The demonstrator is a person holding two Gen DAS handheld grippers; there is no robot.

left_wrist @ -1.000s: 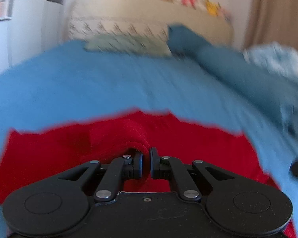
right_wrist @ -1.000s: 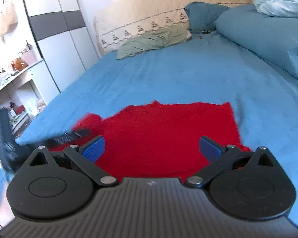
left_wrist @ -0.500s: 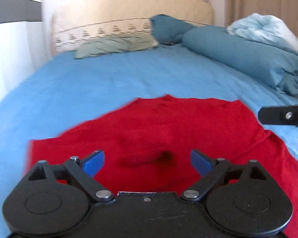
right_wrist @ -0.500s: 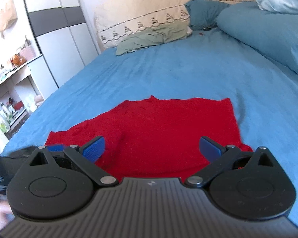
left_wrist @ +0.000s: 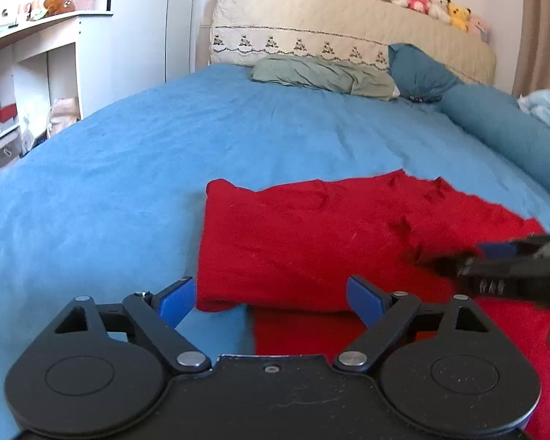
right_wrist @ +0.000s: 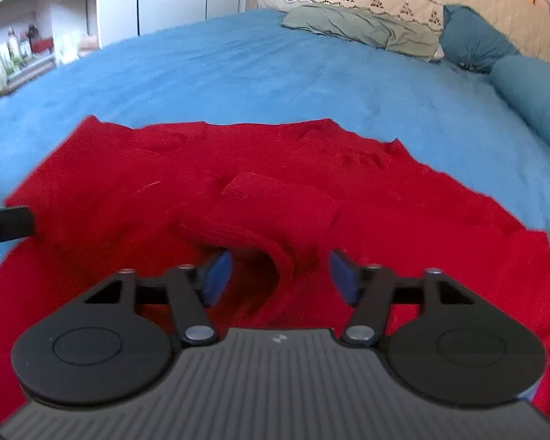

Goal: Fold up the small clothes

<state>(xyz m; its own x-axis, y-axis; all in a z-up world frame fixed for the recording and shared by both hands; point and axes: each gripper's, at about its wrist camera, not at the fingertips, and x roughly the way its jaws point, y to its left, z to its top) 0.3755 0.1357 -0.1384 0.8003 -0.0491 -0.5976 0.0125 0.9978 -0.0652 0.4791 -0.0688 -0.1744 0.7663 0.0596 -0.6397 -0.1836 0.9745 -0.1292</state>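
My red garment [left_wrist: 311, 242] lies partly folded on the blue bed [left_wrist: 128, 154]. My left claw [left_wrist: 271, 299] is spread wide over its near left corner, gripping nothing. My right claw [right_wrist: 280, 275], jaws just closing, straddles a raised fold [right_wrist: 260, 216] without pinching it yet

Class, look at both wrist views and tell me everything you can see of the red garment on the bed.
The red garment is a soft, knit-looking cloth lying spread on the blue bedsheet. In the left wrist view its left side is folded over, a thick doubled edge over a lower layer. Near the middle a ribbed cuff or sleeve end is bunched up, raised off the cloth. It sits between the pads of the right gripper, whose jaws have just been closing. The left gripper is open at the folded edge.
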